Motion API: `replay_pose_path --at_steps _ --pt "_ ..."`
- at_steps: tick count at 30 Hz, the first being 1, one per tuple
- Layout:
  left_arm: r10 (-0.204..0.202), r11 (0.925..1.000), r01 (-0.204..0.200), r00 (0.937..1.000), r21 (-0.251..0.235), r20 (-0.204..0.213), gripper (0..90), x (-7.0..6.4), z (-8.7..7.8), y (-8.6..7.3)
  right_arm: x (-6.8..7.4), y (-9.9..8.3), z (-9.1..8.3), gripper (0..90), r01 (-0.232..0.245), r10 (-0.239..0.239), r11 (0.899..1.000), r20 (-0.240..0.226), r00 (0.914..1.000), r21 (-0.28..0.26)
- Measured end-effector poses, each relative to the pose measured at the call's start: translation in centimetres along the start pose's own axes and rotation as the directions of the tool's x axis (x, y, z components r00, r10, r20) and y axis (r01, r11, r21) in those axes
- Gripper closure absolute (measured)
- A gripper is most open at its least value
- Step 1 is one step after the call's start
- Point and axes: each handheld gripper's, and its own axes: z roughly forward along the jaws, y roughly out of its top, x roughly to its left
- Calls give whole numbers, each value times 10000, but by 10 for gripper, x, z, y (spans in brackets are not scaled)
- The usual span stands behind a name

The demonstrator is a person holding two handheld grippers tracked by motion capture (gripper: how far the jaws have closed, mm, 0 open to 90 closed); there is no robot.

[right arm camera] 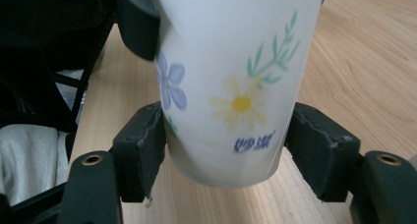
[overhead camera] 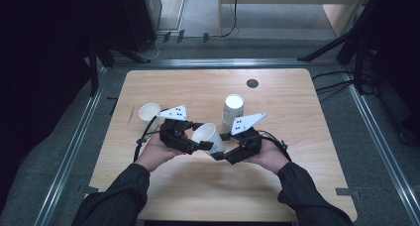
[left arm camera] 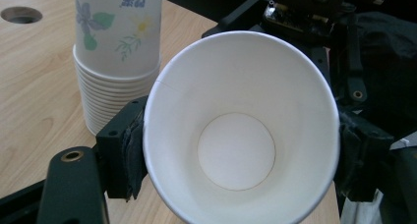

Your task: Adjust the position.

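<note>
**Paper cup shared between two claws above the tabletop**

Pale wood tabletop (overhead camera: pixel 148 186) carries the work. Nearest the person, a single paper cup (overhead camera: pixel 209 137) is held tilted between both hands. The left claw (left arm camera: pixel 236 150) is closed on its rim; the right claw (right arm camera: pixel 228 150) brackets its base, its right pad seemingly just clear. A firm grip should be confirmed before either claw is eased off. Farther back, the cup stack (overhead camera: pixel 233 109) and a lone cup (overhead camera: pixel 149 112) are kept clear.
</note>
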Motion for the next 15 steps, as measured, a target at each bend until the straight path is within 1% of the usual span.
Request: replay_pose_path --at_steps 3,5,7,9,10,12,15 --pt "-29 10000 29 10000 -89 -8 225 1 -5 1 -1 -1 0 321 2 -2 10000 40 10000 -2" --pt "-19 9999 18 9999 -117 -105 225 1 -9 2 -1 -1 -1 314 -25 25 10000 77 10000 12" --pt "-43 9998 40 9999 -192 -146 225 2 -13 2 -2 -2 -1 304 -71 71 9999 -15 10000 78" --pt "-92 9997 88 9998 -213 -184 226 4 -18 1 -2 -4 -2 303 -104 104 9999 10 9999 110" --pt "-135 9997 129 9995 -225 -272 226 4 -21 1 -2 -4 -2 302 -181 181 9997 1 9998 140" --pt "-184 9996 177 9993 -227 -328 226 6 -25 0 -3 -5 -3 300 -168 167 9998 56 9998 133" --pt "-176 9998 172 9986 -80 -492 226 8 -32 -1 -4 -6 -4 299 -186 184 9996 118 9998 211"
